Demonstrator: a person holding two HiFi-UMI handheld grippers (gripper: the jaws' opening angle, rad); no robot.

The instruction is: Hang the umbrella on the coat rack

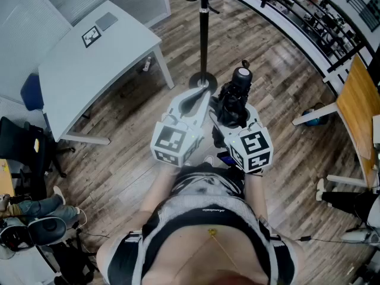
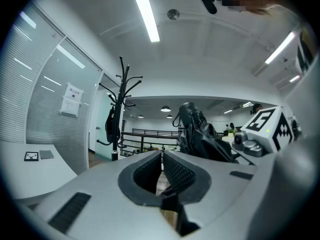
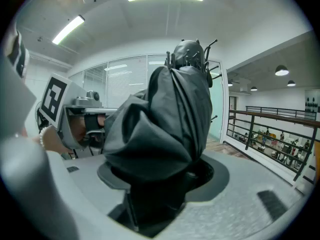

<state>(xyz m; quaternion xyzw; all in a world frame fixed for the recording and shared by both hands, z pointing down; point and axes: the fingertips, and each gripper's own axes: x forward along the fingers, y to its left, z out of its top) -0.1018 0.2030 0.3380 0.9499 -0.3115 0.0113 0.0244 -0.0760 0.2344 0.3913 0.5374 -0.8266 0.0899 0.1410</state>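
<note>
Squarely between the jaws of your right gripper [image 3: 165, 189], the folded black umbrella [image 3: 167, 114] fills the whole gap. Its bunched fabric bulges over both sides, and its rounded end points ahead, away from you. In the head view you hold it low in front of your torso, above the wood floor [image 1: 279, 70]. Your left gripper [image 2: 161, 159] sits just beside the umbrella on its left. Its ribbed pads are drawn together with nothing between them, only a thin slit showing. Ahead stands the black coat rack [image 1: 203, 34], its round base showing just past the gripper tips in the head view. A dark item [image 2: 111, 124] hangs from the rack in the left gripper view. A white table [image 1: 89, 64] stands off to your left, and a railing [image 3: 270, 129] runs along the right.
</note>
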